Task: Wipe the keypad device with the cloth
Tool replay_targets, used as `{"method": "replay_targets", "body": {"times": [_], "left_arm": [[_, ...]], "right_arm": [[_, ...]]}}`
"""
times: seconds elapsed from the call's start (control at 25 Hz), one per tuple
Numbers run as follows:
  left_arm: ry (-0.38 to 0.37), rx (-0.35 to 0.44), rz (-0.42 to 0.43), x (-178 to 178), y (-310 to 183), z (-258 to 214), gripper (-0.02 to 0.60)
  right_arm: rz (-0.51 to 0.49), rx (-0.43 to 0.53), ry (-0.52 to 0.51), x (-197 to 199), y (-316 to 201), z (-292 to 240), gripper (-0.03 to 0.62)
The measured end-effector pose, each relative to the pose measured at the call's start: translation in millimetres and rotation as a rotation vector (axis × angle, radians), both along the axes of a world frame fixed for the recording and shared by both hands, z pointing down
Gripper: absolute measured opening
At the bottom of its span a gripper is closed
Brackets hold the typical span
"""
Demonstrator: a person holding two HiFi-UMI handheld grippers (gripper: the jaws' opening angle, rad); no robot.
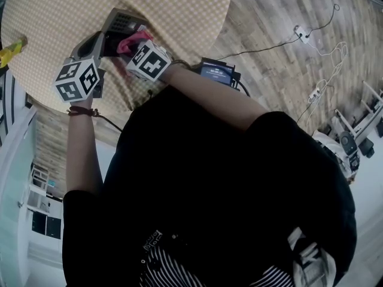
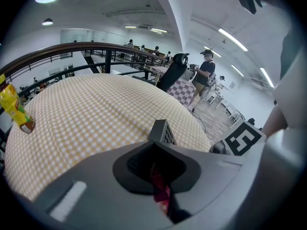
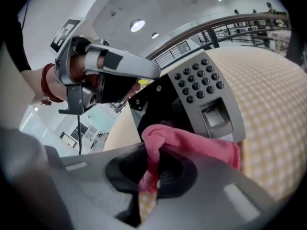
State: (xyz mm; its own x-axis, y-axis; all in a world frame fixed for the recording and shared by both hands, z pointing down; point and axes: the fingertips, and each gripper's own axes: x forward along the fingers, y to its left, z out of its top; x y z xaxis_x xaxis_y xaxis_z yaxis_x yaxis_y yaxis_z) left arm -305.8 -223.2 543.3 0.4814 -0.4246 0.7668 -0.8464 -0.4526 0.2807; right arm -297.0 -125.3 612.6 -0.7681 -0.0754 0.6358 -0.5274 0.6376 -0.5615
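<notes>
The grey keypad device (image 1: 121,23) is held tilted above the near edge of the checkered round table (image 1: 72,11). My left gripper (image 1: 103,45) is shut on its dark underside. In the right gripper view the keys and a small window on the keypad device (image 3: 201,87) face me, with the left gripper (image 3: 108,78) clamped behind it. My right gripper (image 3: 153,169) is shut on a pink cloth (image 3: 189,145), which lies bunched against the device's lower front. In the left gripper view only a corner of the device (image 2: 163,131) and a strip of the cloth (image 2: 160,188) show.
A yellow bottle (image 2: 17,111) stands at the table's far left edge. A black unit with a lit screen (image 1: 216,72) sits by my right forearm. Cables and power strips (image 1: 302,34) lie on the wood floor. A dark railing (image 2: 96,49), an office chair (image 2: 172,71) and a standing person (image 2: 205,75) are beyond the table.
</notes>
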Motion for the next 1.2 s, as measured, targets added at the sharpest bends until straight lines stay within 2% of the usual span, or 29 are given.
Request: {"method": "replay_targets", "body": {"times": [0.2,0.28,0.44,0.56,0.72,0.96,1.12,1.2], "left_arm": [[-0.005,-0.003,0.0,0.8,0.5,-0.6,0.002],[0.0,-0.006,0.002,1.7,0.4,-1.1,0.002],[0.002,-0.002,0.0,2.3,0.2,-2.9,0.002],[0.001,0.002,-0.001,2.6,0.4,-2.8,0.002],[-0.007,0.015,0.0,0.2,-0.6,-3.2,0.002],[0.003,0.013,0.003,-0.4,-1.4,-1.3,0.003],[0.003,0.015,0.013,1.0,-0.3,-2.7,0.003],[-0.016,0.04,0.008,2.1,2.8,-9.6,0.005]], "right_arm": [[-0.022,-0.027,0.131,-0.8,-2.4,-3.1,0.031],[-0.007,0.011,0.102,-10.5,-14.1,-21.3,0.031],[0.002,0.148,-0.025,-33.2,-41.5,-64.6,0.031],[0.004,0.192,-0.051,-31.6,-39.8,-62.2,0.031],[0.011,0.153,-0.029,-21.8,-26.4,-41.1,0.031],[-0.063,0.061,0.078,2.5,0.1,0.3,0.031],[-0.084,0.052,0.156,3.1,2.2,2.2,0.031],[-0.079,0.045,0.165,2.6,2.2,-4.9,0.031]]}}
